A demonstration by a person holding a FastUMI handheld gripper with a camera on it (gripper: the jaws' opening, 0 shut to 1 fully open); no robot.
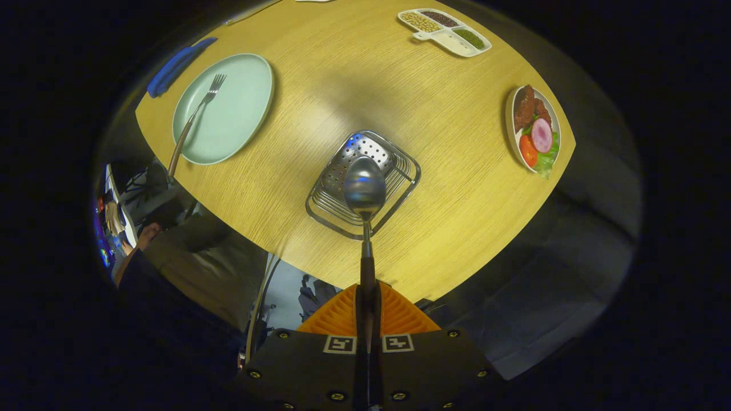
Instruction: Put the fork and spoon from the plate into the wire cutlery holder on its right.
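Steel spoon (365,188) clamped in tool (368,311) above wire holder (400,177); fork (197,111) on plate (240,108)

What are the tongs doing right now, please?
Tongs: shut on the spoon handle, its bowl above the wire cutlery holder.

table (457,188): light yellow-tan, fine wood grain
plate (240,114): pale mint green, plain
fork (197,111): silver head, brownish handle
spoon (364,188): shiny silver bowl, dark handle
wire cutlery holder (394,171): chrome wire, perforated dot-pattern plate inside
blue object (177,64) at plate's 10 o'clock: solid blue
divided tray (451,41): white; tan, dark brown, green fills
food plate (535,134): brown, pink, red, green (salad-like)
gripper (367,311) top: black-and-white square markers
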